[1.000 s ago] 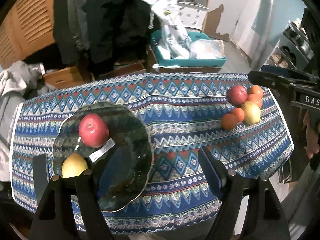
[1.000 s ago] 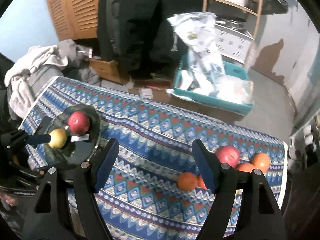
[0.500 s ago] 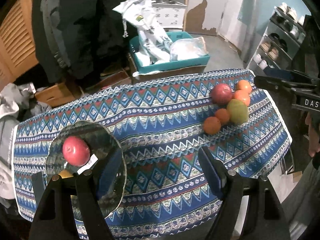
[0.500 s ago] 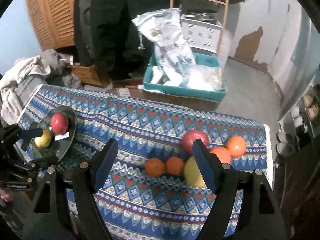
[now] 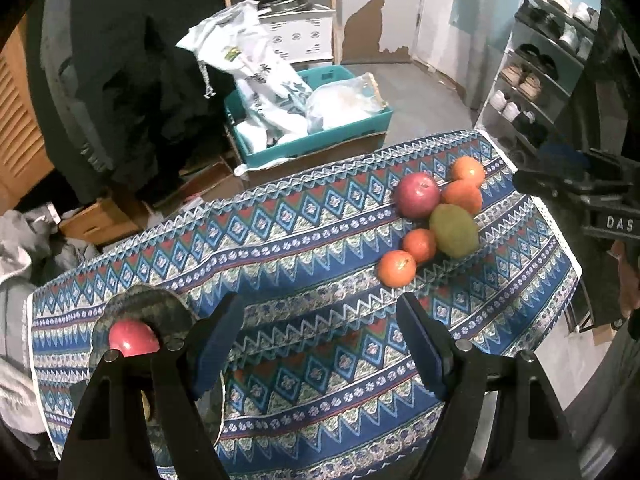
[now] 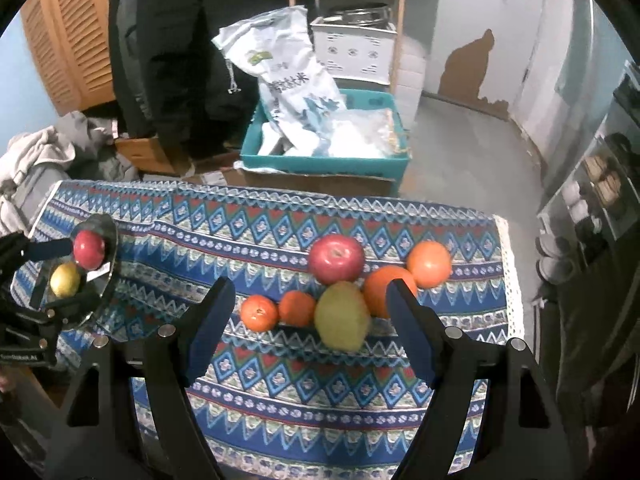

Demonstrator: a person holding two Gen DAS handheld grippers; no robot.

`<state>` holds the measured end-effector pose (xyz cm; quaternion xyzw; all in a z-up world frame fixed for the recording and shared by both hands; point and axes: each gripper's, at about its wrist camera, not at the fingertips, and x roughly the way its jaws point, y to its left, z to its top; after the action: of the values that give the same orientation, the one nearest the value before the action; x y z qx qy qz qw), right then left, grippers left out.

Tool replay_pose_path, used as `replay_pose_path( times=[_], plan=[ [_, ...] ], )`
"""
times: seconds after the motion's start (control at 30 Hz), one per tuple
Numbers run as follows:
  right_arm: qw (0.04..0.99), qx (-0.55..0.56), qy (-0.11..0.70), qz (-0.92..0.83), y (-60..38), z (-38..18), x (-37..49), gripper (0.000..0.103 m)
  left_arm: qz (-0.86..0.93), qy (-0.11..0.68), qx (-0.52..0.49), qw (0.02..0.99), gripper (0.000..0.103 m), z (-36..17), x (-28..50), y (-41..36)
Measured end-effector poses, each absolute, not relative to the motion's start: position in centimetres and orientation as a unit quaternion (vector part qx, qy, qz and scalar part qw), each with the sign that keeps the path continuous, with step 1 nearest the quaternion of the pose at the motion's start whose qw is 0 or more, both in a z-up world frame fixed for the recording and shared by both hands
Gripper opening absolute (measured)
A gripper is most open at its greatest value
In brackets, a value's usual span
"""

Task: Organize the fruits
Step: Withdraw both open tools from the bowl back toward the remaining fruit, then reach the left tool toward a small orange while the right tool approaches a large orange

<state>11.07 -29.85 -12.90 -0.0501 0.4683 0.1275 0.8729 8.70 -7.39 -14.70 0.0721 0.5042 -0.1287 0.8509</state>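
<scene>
Fruit on patterned tablecloth [image 6: 280, 232]: four oranges [image 6: 259, 312], one red apple [image 6: 337, 259], one yellow-green pear [image 6: 342, 316]. Glass plate [image 6: 110, 236] holds one apple [image 6: 89, 249], one yellow fruit [image 6: 65, 279]. Left gripper [image 5: 320, 344] gapes empty; right gripper [image 6: 310, 320], jaws just widening, grips nothing.

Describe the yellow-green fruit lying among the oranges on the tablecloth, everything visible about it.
The yellow-green fruit is the largest piece in the cluster, oval and a bit lumpy, with dull matte skin, yellow with a greener shade on one side; it looks like a pear or mango. It lies on its side on the patterned tablecloth, whole and unmarked. It sits against the red apple behind it, with a small orange and a big orange either side. No hand-held gripper touches it.
</scene>
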Motion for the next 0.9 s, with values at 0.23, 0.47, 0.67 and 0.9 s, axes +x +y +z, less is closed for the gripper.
replay_pose_path(
  times=[0.23, 0.47, 0.67, 0.9],
  plan=[
    [0.868, -0.044, 0.482, 0.114, -32.9, -13.7, 11.5, 0.078, -0.138, 0.501, 0.086, 0.85, 0.08, -14.2, 10.6, -9.8],
    [0.859, -0.023, 0.502, 0.098, -35.9, -14.6, 13.9, 0.078, -0.149, 0.511, 0.084, 0.843, 0.08, -14.6, 13.5, -11.3],
    [0.847, -0.022, 0.524, 0.084, -37.8, -15.8, 16.9, 0.078, -0.152, 0.512, 0.104, 0.839, 0.08, -15.9, 16.3, -12.7],
    [0.833, -0.01, 0.548, 0.077, -39.6, -18.3, 20.5, 0.078, -0.157, 0.529, 0.114, 0.826, 0.08, -18.8, 19.1, -13.7]
  ],
)
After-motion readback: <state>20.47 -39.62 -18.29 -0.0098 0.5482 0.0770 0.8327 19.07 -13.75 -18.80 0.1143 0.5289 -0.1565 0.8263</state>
